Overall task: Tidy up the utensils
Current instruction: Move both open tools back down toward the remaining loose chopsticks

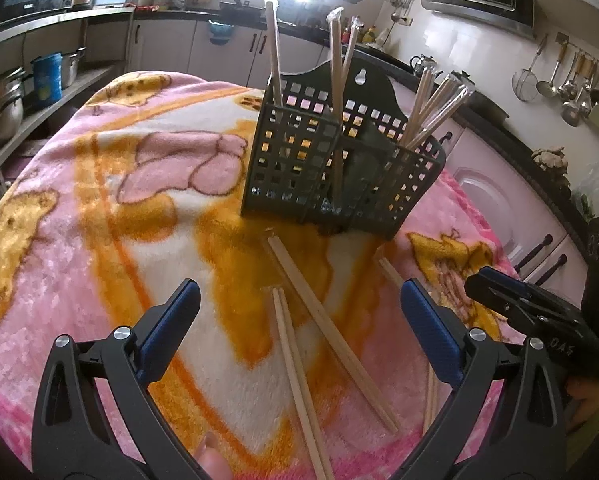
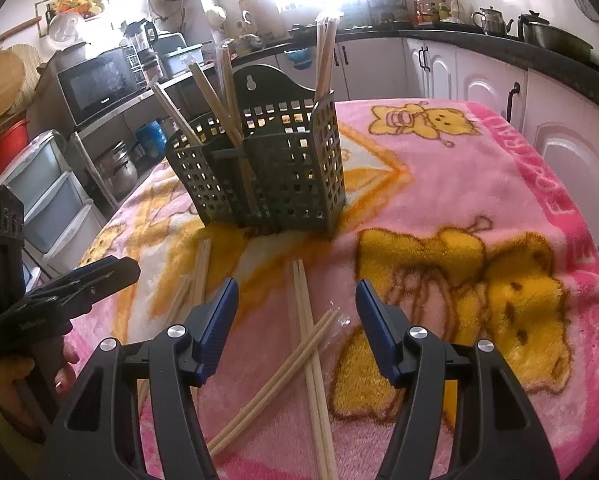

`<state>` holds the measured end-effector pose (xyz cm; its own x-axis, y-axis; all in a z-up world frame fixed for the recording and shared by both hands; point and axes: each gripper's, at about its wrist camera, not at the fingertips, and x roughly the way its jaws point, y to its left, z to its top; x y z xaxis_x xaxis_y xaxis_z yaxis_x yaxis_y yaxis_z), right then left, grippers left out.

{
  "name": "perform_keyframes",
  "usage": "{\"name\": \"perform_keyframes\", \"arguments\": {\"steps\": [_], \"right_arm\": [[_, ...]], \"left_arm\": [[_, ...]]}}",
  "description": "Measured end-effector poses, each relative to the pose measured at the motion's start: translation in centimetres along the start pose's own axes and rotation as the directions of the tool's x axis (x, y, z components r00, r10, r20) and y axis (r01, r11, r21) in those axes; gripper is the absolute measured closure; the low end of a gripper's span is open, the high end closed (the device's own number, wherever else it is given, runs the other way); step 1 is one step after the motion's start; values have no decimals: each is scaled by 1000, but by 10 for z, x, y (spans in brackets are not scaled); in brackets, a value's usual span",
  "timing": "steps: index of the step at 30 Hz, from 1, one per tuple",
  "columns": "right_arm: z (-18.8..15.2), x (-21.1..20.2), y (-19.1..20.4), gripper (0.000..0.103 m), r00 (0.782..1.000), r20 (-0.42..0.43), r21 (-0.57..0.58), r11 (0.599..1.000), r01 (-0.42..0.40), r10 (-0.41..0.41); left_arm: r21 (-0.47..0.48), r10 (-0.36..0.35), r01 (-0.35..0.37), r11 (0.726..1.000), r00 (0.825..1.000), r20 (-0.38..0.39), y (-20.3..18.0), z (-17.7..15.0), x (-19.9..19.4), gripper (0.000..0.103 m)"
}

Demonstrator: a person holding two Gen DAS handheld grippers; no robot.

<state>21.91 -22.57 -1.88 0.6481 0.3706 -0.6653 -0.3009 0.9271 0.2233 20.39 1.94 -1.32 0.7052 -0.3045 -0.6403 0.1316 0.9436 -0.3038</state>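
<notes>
A dark perforated utensil holder stands on the pink blanket, with several wrapped chopsticks upright in its compartments. It also shows in the right wrist view. Loose chopstick pairs lie on the blanket in front of it, below my open, empty left gripper. In the right wrist view, crossed chopsticks lie under my open, empty right gripper. The right gripper shows at the left view's right edge; the left gripper shows at the right view's left edge.
The blanket covers a table in a kitchen. Cabinets stand close on the right, shelves with pots on the left. A microwave and drawers stand beyond the table edge.
</notes>
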Motion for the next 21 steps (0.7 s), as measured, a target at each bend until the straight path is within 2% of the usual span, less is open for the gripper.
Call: {"name": "perform_keyframes", "arguments": {"steps": [15,18,20,21], "right_arm": [[-14,8,-4,44,999,-40,4,1000,-13,13],[-17,13,-6,44,998,-62,9,1000,-15,15],[-18,18,-7,44,997,-78,17,1000,-13,14],[-19,21,-9,44,996,-90,22,1000,-16,18]], "left_arm": [[-10,14,-15,1000,999,-52,4,-16,14,13],[-11,18,-19,1000,998,-66,5,-19,17,26],[-13,22,-23,1000,997,-76,6,-21,20,38],[-14,22,-23,1000,996,-82,7,-21,22,40]]}}
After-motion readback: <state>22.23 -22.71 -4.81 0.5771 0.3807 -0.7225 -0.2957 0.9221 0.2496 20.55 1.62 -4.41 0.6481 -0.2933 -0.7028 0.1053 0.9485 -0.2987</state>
